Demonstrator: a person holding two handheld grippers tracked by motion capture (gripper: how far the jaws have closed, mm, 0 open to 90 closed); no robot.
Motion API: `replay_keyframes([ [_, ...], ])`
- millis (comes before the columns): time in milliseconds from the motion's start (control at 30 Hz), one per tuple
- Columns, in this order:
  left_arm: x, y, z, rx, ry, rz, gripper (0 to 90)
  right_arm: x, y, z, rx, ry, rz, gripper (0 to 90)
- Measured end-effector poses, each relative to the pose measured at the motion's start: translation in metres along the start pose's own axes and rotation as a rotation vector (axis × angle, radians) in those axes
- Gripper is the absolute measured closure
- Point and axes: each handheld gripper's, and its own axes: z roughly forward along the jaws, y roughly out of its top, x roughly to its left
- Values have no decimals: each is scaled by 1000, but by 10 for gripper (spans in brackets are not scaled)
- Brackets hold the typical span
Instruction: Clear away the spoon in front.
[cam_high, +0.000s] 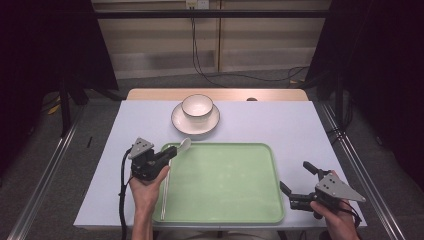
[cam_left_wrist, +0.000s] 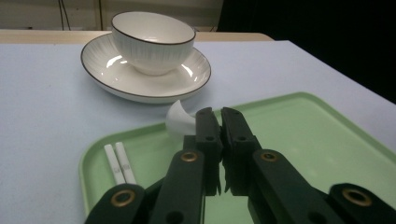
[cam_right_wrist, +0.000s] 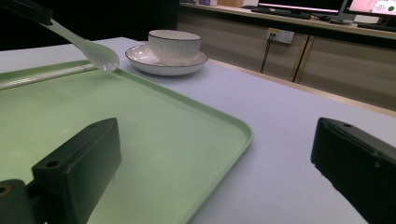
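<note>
Spoon (cam_high: 184, 145) in white, pinched by its handle between the jaws of the left gripper (cam_high: 167, 154), hangs above the far left corner of the green tray (cam_high: 225, 216), bowl end pointing toward the bowl (cam_high: 197, 106) on its plate (cam_high: 195, 126). Chopsticks (cam_high: 166, 185) lie along the tray's left edge. The right gripper (cam_high: 292, 189) waits at the tray's near right corner, jaws spread and holding nothing, over the pale tabletop (cam_high: 300, 125). The spoon appears to be mid-carry, tray or bowl its likely destination; the next move calls for a steady lowering before release.
</note>
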Motion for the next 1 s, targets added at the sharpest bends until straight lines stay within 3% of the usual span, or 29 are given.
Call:
replay_keyframes([
  [333, -4, -13, 0, 9, 8, -22, 865, 0, 0, 0, -1, -4, -7, 14],
  [467, -7, -17, 5, 58, 20, -21, 864, 0, 0, 1, 1, 1, -5, 14],
  [767, -9, -30, 8, 112, 49, -36, 861, 1, 0, 0, 1, -5, -4, 14],
  [1000, -10, -36, 14, 155, 49, -18, 858, 1, 0, 1, 1, -2, -4, 14],
])
